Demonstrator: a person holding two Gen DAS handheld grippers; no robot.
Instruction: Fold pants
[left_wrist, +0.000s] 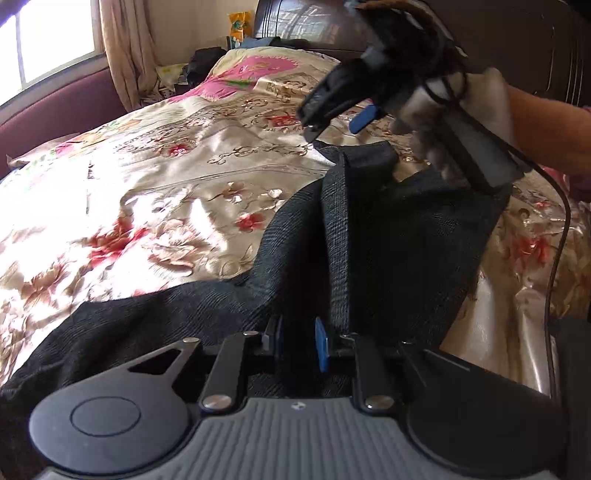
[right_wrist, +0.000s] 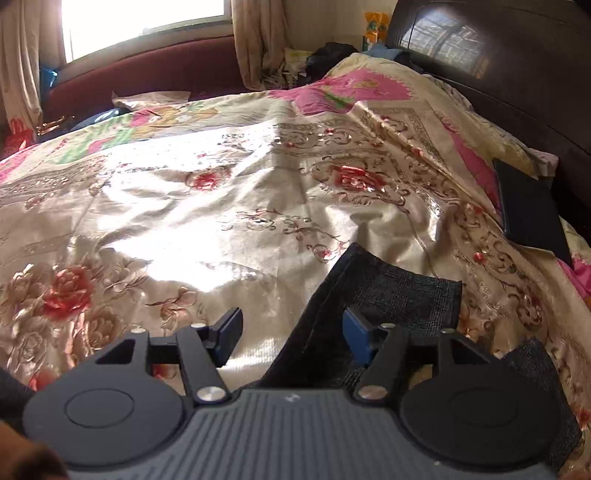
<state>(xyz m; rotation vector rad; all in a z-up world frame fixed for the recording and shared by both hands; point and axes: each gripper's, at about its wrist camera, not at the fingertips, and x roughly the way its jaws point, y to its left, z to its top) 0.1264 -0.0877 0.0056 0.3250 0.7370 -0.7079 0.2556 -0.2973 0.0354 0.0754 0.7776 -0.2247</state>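
Black pants (left_wrist: 369, 229) lie on the floral bedspread (left_wrist: 166, 192). My left gripper (left_wrist: 301, 341) is shut on a bunched fold of the pants, which rises as a ridge from its jaws. My right gripper (left_wrist: 332, 122) hovers above the far end of the pants in the left wrist view, held by a hand. In the right wrist view the right gripper (right_wrist: 291, 336) is open, its blue pads (right_wrist: 356, 338) wide apart, with a pants edge (right_wrist: 388, 291) lying under and between them.
A dark headboard (right_wrist: 498, 66) runs along the right. A flat black object (right_wrist: 528, 206) lies on the bed by the headboard. A maroon window seat (right_wrist: 147, 77), curtains and clutter stand at the far side. A cable (left_wrist: 561, 236) hangs from the right gripper.
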